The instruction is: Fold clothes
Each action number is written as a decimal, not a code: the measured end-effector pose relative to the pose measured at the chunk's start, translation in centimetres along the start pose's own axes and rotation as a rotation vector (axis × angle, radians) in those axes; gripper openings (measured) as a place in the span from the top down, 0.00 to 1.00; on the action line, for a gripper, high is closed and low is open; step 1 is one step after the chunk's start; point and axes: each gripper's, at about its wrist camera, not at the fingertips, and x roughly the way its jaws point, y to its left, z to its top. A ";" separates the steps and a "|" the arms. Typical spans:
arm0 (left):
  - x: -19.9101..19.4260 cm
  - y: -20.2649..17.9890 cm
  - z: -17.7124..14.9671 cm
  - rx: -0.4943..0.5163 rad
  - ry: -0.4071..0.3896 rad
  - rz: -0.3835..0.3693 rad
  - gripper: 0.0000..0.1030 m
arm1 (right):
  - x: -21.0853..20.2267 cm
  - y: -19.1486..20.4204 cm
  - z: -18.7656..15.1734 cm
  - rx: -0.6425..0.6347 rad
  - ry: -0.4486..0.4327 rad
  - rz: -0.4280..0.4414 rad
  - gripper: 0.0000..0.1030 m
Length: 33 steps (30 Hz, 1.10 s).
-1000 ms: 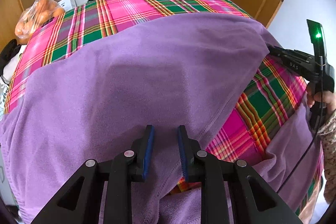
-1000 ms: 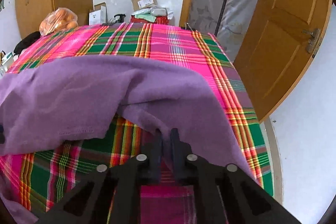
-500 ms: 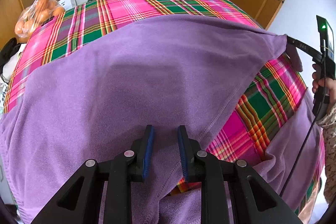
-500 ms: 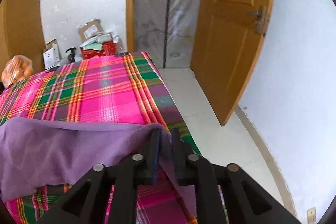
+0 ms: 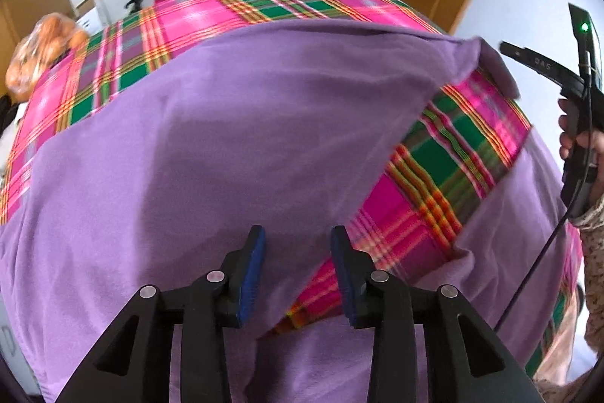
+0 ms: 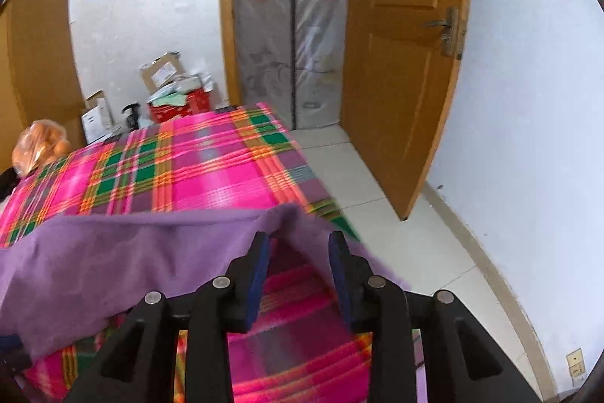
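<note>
Letting go on both sides at once: your left gripper (image 5: 298, 265) has its jaws apart, they have just been opening, and the purple garment (image 5: 234, 138) edge lies between the blue pads (image 5: 249, 274) without being pinched. Your right gripper (image 6: 300, 270) reads the same, jaws just opened and standing apart, the garment's far corner (image 6: 290, 221) draped loosely in front of them, nothing clamped.

The garment sits spread across the plaid cloth (image 5: 445, 153) on the table, its upper layer folded over toward the far side, a strip of plaid showing between that layer and the lower purple part nearest you.

Risks from here:
- The right corner hangs close to the table's right edge, above the tiled floor (image 6: 396, 214). If you pull the right gripper away fast, a pad can snag the fleece and drag the corner off the edge, undoing the fold
- The same corner looks curled, not flat. Leave it and the fold edge ends up skewed, so later folds stack crooked
- On the left, the fabric is between open jaws. Lift without clearing it and you tug the hem and wrinkle the top layer
- The cable (image 5: 536, 259) from your right hand (image 5: 577, 138) trails over the lower part of the garment; a swing could catch and shift it
- The motion blur on the plaid suggests fast movement, so slow down before regripping
</note>
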 end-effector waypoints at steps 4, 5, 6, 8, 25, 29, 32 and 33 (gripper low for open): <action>0.6 -1.5 0.4 0.076 0.001 0.027 0.57 | 0.0 1.6 -1.0 -0.028 0.022 0.039 0.68; 0.8 -1.8 0.6 0.091 -0.002 0.040 0.57 | 0.0 2.0 -1.2 -0.036 0.026 0.043 0.68; 0.9 -1.9 0.7 0.100 -0.004 0.053 0.57 | 0.1 2.2 -1.4 -0.039 0.032 0.047 0.68; 1.2 -2.2 1.0 0.116 -0.007 0.077 0.57 | 0.3 2.5 -1.7 -0.041 0.042 0.055 0.68; -2.8 2.9 1.3 -0.056 -0.163 0.067 0.96 | 1.8 3.8 -3.6 0.089 0.183 0.355 0.68; -3.4 4.2 1.1 -0.101 -0.180 0.081 0.96 | 2.7 2.7 -3.7 0.155 0.192 0.312 0.65; -2.9 4.8 1.0 -0.122 -0.159 0.079 0.96 | 3.6 2.0 -3.3 0.188 0.197 0.284 0.64; -2.8 4.8 0.9 -0.126 -0.154 0.063 0.96 | 3.8 1.7 -3.2 0.197 0.198 0.282 0.64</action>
